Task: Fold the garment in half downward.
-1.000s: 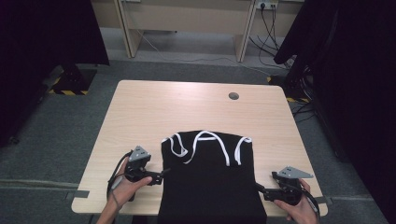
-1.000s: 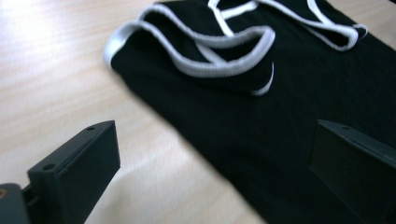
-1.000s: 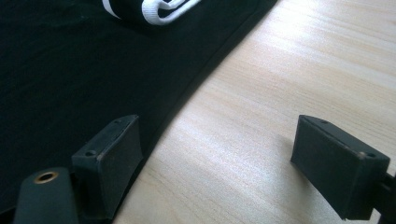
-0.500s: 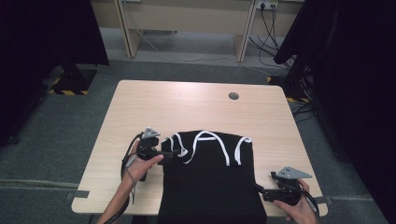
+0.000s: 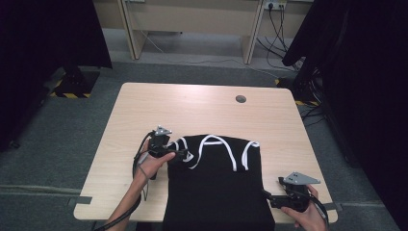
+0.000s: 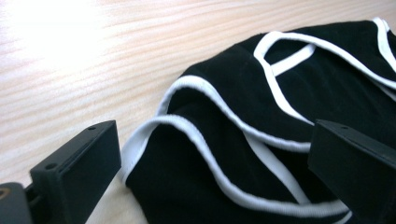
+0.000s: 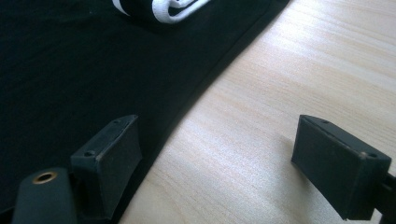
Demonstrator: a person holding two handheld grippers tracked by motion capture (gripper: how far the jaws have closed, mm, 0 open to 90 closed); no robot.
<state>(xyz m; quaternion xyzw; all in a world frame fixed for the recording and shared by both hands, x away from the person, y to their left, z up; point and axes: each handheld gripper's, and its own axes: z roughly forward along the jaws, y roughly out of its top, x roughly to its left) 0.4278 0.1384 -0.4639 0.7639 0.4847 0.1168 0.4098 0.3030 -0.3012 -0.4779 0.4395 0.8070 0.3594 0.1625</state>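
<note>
A black garment with white trim (image 5: 216, 183) lies flat on the near half of the wooden table (image 5: 202, 110). My left gripper (image 5: 183, 155) is at the garment's upper left corner, open, its jaws straddling the white-edged strap (image 6: 196, 135). Over the garment's right edge (image 7: 196, 93) near the front of the table, my right gripper (image 5: 265, 194) is open too, one jaw over the black cloth and the other over bare wood.
A small round grommet hole (image 5: 240, 99) sits in the table's far right part. Dark curtains (image 5: 365, 72) hang at both sides, and cables (image 5: 274, 19) run along the floor behind the table. The table's front edge (image 5: 120, 214) is close to both hands.
My left gripper has travelled forward and to the right, from the table's near left up to the garment's top left corner. The right gripper has stayed put.
</note>
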